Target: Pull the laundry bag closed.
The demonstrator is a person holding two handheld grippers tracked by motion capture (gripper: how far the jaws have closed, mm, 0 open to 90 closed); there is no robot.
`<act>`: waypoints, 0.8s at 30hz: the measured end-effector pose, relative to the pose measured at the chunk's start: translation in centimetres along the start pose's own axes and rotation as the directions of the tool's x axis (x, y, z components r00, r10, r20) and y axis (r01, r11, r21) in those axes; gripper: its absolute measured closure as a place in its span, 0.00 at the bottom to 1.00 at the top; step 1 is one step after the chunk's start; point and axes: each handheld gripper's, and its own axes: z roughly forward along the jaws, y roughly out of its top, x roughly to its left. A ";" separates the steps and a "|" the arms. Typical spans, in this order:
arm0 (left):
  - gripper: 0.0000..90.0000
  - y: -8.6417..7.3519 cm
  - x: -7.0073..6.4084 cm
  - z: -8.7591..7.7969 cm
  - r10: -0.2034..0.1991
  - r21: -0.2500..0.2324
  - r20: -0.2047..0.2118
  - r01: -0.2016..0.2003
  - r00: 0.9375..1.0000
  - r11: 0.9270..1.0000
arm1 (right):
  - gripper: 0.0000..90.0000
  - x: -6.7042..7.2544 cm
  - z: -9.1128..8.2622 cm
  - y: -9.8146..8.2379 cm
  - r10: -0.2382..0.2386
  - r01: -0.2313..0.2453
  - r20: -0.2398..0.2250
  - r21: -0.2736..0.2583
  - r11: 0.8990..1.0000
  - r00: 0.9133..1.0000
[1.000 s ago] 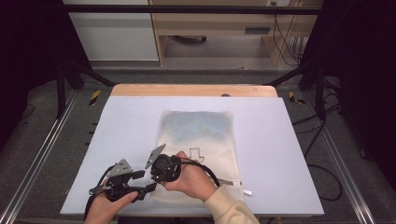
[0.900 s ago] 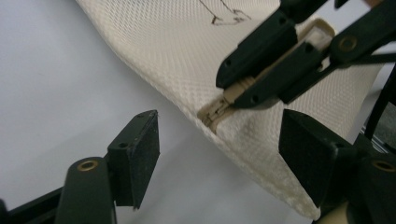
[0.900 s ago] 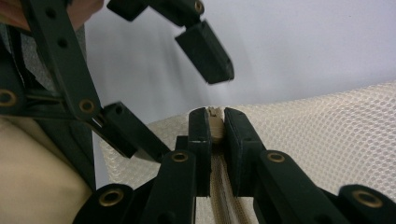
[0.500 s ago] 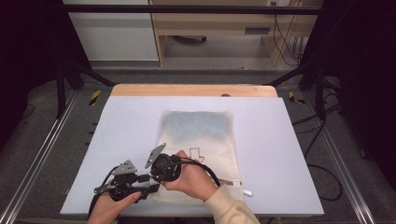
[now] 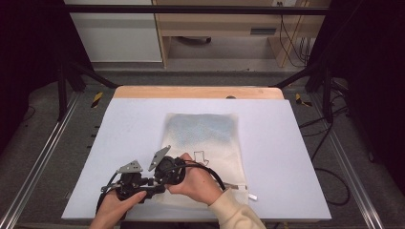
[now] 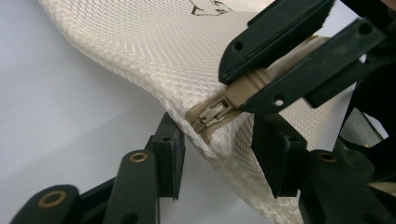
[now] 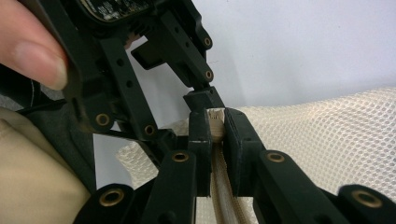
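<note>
A cream mesh bag lies flat on the white table, its zipper along the near edge. My right gripper is shut on the beige zipper tape at the bag's near-left corner and lifts it slightly. My left gripper has just been closing. Its pads straddle that corner, with the zipper slider just above the gap, but they do not press on it. In the high view the left gripper and the right gripper meet at the front left of the bag.
A small white tag lies off the bag's near-right corner. A wooden strip borders the table's far edge. Metal frame rails run along both sides, and cables trail on the floor at the right.
The left gripper has edged right toward the bag's corner and its jaws have drawn closer together. The right gripper has kept its hold and place.
</note>
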 end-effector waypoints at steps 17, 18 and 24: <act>0.75 -0.2 0.8 1.1 -0.014 0.016 0.042 0.014 0.999 1.000 | 0.91 0.0 0.2 -0.1 -0.011 0.011 -0.005 0.002 1.000 1.000; 0.76 -0.2 0.8 1.1 -0.012 0.017 0.039 0.011 0.999 1.000 | 0.91 0.0 0.3 -0.1 -0.011 0.011 -0.006 0.002 1.000 1.000; 0.73 -0.2 0.7 1.4 -0.002 0.021 0.031 0.001 1.000 1.000 | 0.91 0.0 0.2 -0.1 -0.004 0.004 -0.007 0.010 1.000 1.000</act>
